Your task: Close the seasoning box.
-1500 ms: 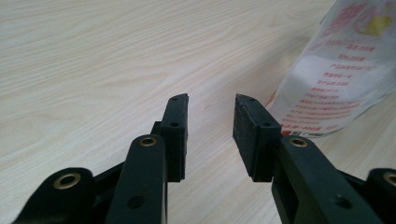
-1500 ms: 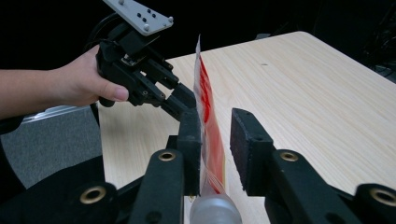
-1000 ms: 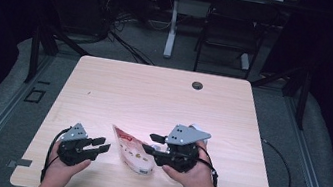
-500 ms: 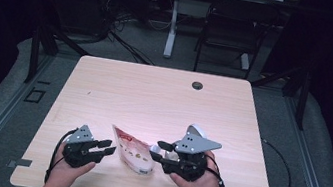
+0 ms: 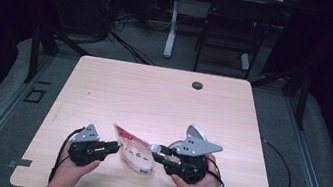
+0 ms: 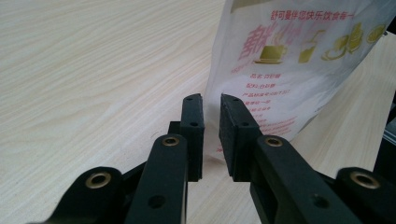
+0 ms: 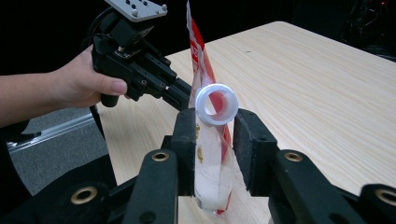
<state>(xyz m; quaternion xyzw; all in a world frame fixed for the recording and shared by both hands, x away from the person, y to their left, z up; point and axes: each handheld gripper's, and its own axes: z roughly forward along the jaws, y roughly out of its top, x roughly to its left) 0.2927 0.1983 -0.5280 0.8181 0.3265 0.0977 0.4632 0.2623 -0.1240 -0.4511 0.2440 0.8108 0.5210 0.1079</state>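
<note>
Two tools closing, left tool (image 6: 211, 135) apart, right tool (image 7: 215, 154) astride Chinese-printed pouch (image 5: 132, 150), apart.

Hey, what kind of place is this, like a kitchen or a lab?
Probably a lab or recording workspace, not a kitchen: a bare wooden table on grey carpet, cables trailing over the floor behind it, and dark surroundings with desk legs and a chair at the back.

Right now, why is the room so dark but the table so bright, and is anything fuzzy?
In the high view, light falls on the table while the room behind stays nearly black. In the left gripper view, the pouch glows pale and its small print is soft. In the right gripper view, the white ring looks sharp, and the far table edge blurs.
</note>
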